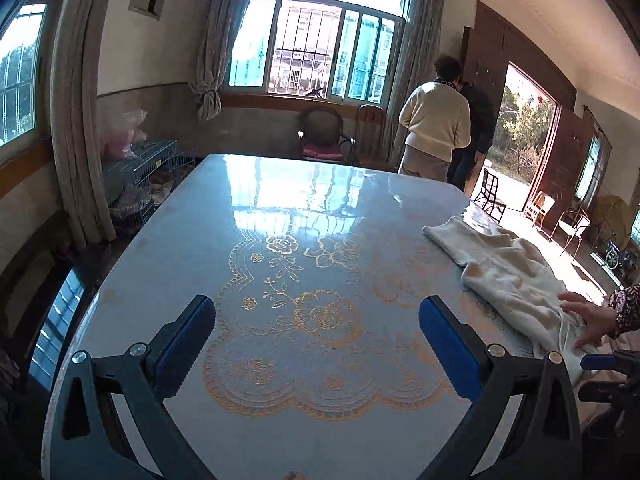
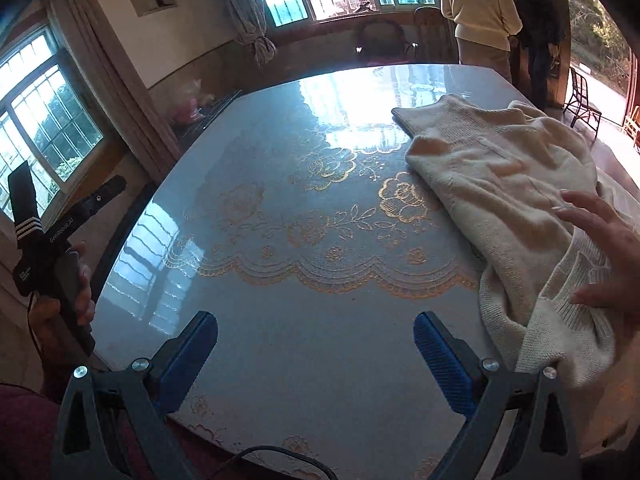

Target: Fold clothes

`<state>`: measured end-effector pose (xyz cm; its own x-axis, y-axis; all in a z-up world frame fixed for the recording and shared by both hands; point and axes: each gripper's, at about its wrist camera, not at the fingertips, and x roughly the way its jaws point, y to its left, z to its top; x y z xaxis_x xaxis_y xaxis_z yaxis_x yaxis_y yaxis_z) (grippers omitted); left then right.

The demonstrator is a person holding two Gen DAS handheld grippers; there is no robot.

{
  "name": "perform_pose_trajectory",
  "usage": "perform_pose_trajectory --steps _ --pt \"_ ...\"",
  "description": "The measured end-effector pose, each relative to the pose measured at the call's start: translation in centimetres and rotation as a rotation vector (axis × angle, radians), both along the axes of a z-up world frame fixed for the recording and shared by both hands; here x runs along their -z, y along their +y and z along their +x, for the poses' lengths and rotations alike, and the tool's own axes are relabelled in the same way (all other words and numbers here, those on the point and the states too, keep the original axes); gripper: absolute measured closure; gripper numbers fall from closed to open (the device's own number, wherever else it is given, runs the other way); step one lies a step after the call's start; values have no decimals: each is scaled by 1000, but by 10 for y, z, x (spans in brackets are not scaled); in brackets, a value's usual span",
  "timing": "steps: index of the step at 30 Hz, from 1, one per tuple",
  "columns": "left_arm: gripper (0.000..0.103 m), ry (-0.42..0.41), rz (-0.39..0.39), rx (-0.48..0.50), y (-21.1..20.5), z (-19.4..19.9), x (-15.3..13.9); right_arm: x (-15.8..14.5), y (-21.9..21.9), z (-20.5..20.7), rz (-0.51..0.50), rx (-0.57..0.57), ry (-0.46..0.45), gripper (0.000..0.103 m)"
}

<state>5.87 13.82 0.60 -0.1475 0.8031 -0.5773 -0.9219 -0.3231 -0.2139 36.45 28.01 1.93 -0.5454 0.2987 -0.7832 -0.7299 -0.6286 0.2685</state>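
Note:
A cream knit sweater point(image 2: 500, 184) lies crumpled on the right side of the table, one sleeve stretched toward the far edge; the left wrist view has the sweater point(image 1: 508, 276) at its right. A bare hand point(image 2: 604, 252) rests on the sweater's near part; that hand point(image 1: 588, 316) also shows in the left wrist view. My right gripper point(image 2: 316, 356) stands open over bare tabletop, left of the sweater, nothing between its blue pads. My left gripper point(image 1: 316, 340) is open too, over the table's middle. The left gripper's body point(image 2: 52, 236) shows at far left, held by a hand.
The table point(image 1: 280, 208) has a glossy blue cover with gold flower lace print. Two people point(image 1: 444, 128) stand beyond its far right corner by an open doorway. Chairs point(image 1: 326, 136) stand under the window; wire cages point(image 1: 148, 176) sit at the left wall.

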Motion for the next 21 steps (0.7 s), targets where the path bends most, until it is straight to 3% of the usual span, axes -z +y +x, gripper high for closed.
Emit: perform_pose_trajectory --steps 3,5,9,12,18,21 --pt "0 -120 -45 63 12 2 12 -11 13 26 30 82 -2 2" --pt "0 -147 -65 75 18 6 17 -27 16 33 70 76 -14 2" --pt "0 -93 -93 55 28 11 11 -56 18 45 154 52 -38 2" --pt "0 -49 -65 -5 24 5 1 -65 24 41 162 3 17 2" --pt "0 -85 -47 -129 6 -22 -7 -61 73 -6 256 52 -186 2" --pt "0 -120 -62 -176 -5 -26 1 -64 117 -25 213 72 -184 2"
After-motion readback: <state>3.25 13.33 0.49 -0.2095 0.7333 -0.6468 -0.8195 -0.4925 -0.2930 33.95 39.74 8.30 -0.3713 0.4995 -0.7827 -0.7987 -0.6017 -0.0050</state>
